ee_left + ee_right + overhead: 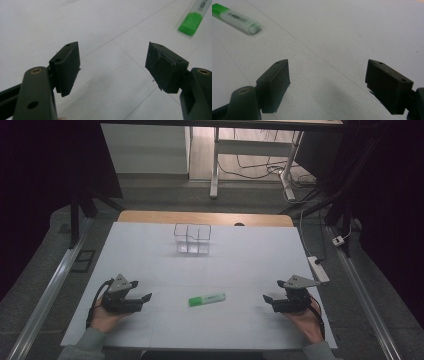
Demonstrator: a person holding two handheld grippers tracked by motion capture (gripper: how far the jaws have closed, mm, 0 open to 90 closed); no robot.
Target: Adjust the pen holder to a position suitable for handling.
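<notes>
A green highlighter [207, 299] lies flat on the white table [150, 255], near the front middle. Its green cap [190, 23] shows at the top right of the left gripper view, and its pale barrel [238, 18] at the top left of the right gripper view. My left gripper [145, 299] rests low at the front left, jaws wide apart and empty [112, 67]. At the front right my right gripper [266, 301] also stands open with nothing between its jaws [327, 82]. Both point inward at the highlighter, each well short of it.
A clear plastic organiser [192, 239] with small compartments stands at the back middle of the table. A white power strip [318, 268] lies off the right edge. Desk legs and cables stand on the floor beyond.
</notes>
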